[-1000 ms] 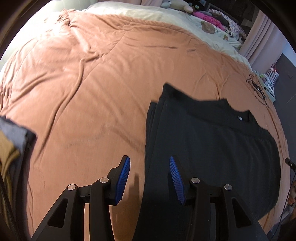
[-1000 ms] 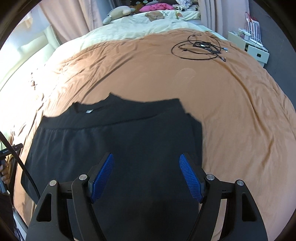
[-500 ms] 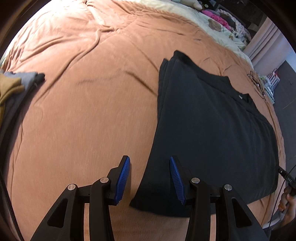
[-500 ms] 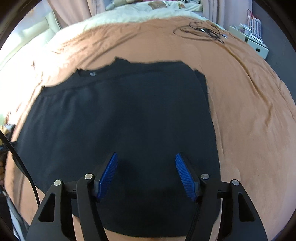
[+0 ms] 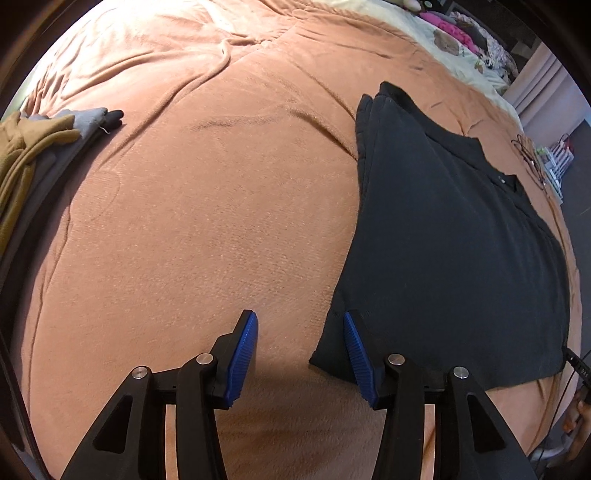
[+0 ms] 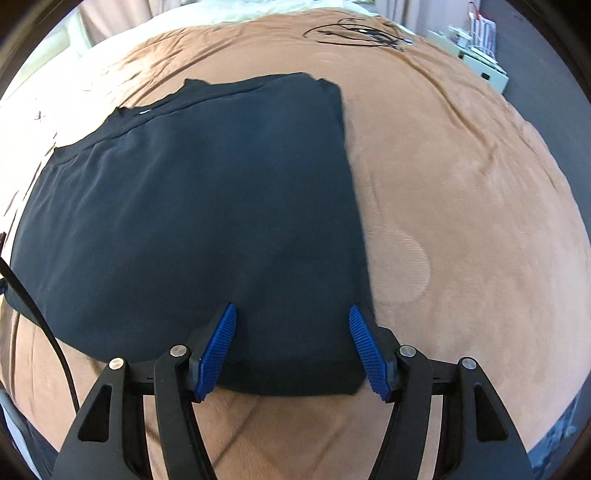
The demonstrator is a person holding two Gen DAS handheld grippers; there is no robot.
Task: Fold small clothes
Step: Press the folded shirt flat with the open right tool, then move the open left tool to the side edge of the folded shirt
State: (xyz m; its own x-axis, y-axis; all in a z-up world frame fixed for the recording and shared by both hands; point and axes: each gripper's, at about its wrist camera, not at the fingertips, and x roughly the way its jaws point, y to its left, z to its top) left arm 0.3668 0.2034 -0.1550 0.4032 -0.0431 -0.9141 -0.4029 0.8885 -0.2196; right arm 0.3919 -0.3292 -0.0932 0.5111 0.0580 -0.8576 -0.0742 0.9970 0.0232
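A black t-shirt (image 5: 454, 236) lies flat on the orange bedspread (image 5: 207, 229), its sides folded in and its collar at the far end. It also shows in the right wrist view (image 6: 192, 221). My left gripper (image 5: 301, 354) is open and empty just above the shirt's near left corner, which lies by its right finger. My right gripper (image 6: 291, 347) is open and empty over the shirt's near right corner, with the hem between its fingers.
A pile of folded clothes, mustard and grey (image 5: 33, 155), sits at the far left of the bed. A black cable coil (image 6: 354, 33) lies on the bedspread beyond the shirt. Plush toys and pillows (image 5: 454, 33) lie at the head. A white shelf (image 6: 476, 59) stands off the bed's right side.
Both grippers have pulled back toward the near hem of the shirt and dropped lower. The shirt's near edge, hidden before, now shows. Both stay open.
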